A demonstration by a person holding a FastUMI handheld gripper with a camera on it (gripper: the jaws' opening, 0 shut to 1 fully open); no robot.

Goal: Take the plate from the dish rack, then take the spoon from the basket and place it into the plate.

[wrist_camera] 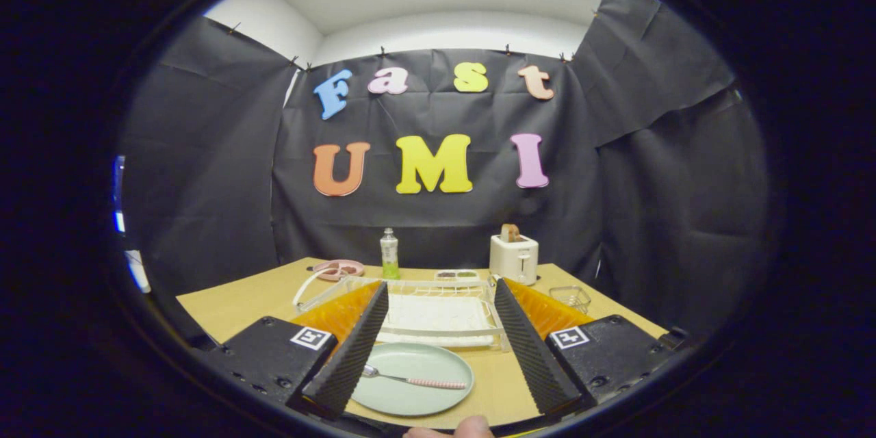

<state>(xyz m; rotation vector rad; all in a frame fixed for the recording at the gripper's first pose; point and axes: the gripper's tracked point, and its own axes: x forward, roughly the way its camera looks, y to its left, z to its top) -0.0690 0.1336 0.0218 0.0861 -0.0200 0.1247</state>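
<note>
Plate (412, 379): pale green, flat on the counter (239, 301) at lower centre of the frame, between the jaws and just in front of the rack (438, 318).
Spoon (415, 378): lay across the plate, bowl to the left, pink ribbed handle to the right, wholly inside the rim.
Gripper (436, 349): jaws stood wide apart, holding nothing, the plate between and below them.
Rack: white, held no dishes, behind the plate.
Background, centre of the frame: pink dish (338, 269), green bottle (389, 254), small tray (457, 276), toaster (514, 257), clear container (571, 297) at right.
Status, as judged: both steps appeared done.
Risk: the left jaw overlapped the plate's edge in view; a careless sideways or downward move could nudge the plate and roll the spoon off.
</note>
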